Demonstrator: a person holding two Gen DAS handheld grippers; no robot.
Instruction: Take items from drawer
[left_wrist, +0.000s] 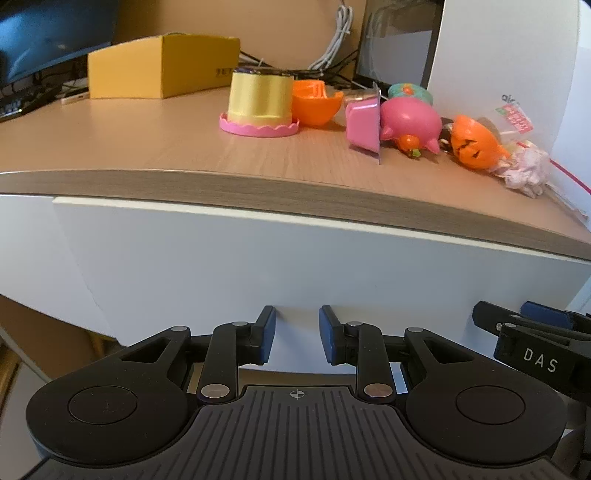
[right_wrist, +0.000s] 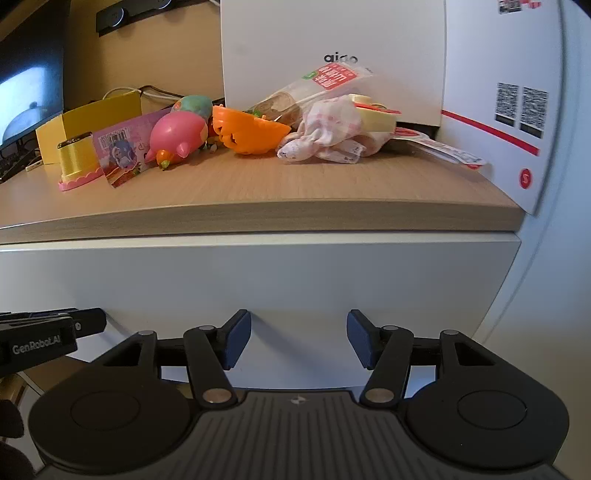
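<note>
Both grippers face the flat white drawer front (left_wrist: 295, 258), shut flush under the light wood desktop (left_wrist: 147, 147), no handle showing. The left gripper (left_wrist: 297, 334) sits just short of the panel near its lower edge, blue pads parted with a narrow gap, nothing between them. The right gripper (right_wrist: 299, 338) is beside it at the same height, jaws spread wider, also empty.

The drawer front runs long side to side, straight ahead of both claws and slightly above the fingertips. Neither is clearly nearer; cannot tell if any pad touches the panel. The lower edge looks like the only place to catch for a pull.

Toys already crowd the desktop: a yellow cup on a pink scalloped base (left_wrist: 260, 105), a pink plastic pig (right_wrist: 177, 138), an orange pumpkin shell (right_wrist: 251, 134). Drawer contents hidden.
</note>
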